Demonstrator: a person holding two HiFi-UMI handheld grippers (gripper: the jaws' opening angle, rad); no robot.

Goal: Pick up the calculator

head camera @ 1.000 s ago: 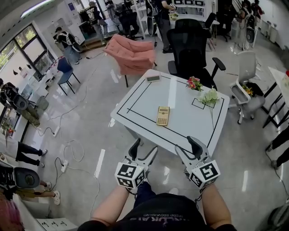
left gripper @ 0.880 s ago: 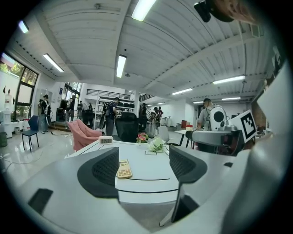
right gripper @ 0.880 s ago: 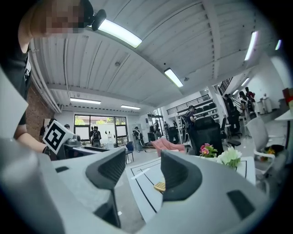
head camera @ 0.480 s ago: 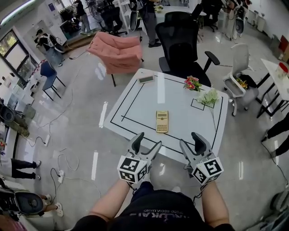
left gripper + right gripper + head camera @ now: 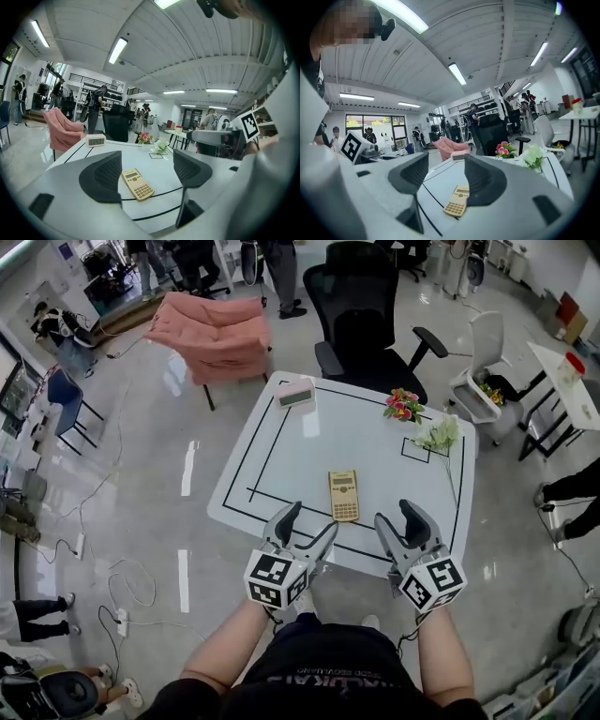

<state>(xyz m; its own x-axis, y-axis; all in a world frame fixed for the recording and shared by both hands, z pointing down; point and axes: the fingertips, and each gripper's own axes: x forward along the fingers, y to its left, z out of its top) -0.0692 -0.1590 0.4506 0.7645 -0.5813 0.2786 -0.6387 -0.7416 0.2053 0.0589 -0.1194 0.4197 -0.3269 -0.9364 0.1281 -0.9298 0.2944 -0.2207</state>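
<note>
Your left gripper (image 5: 305, 526) and right gripper (image 5: 399, 521) sit side by side at the lower middle of the head view, both at the near edge of the white counter (image 5: 281, 442). The left one's fingers (image 5: 104, 176) are spread wide and pinch nothing. In the left gripper view the calculator (image 5: 343, 495) lies flat on the counter beyond them, showing in the gap, untouched. The right one's fingers (image 5: 485, 180) are spread too, with nothing between the pads. In the right gripper view the calculator shows low in the gap, nearer the right-hand finger, out on the counter ahead. In the head view the calculator is at the middle of the frame, just above and between the two grippers, lengthways toward you, inside the black line (image 5: 272, 432) drawn on the counter. A small clock (image 5: 295, 395) stands at the counter's upper left, with pink flowers (image 5: 401, 409) and a white flower (image 5: 438, 435) at its upper right. A black chair (image 5: 361, 306) stands past the counter at top centre, a pink chair (image 5: 217, 329) at upper left
</note>
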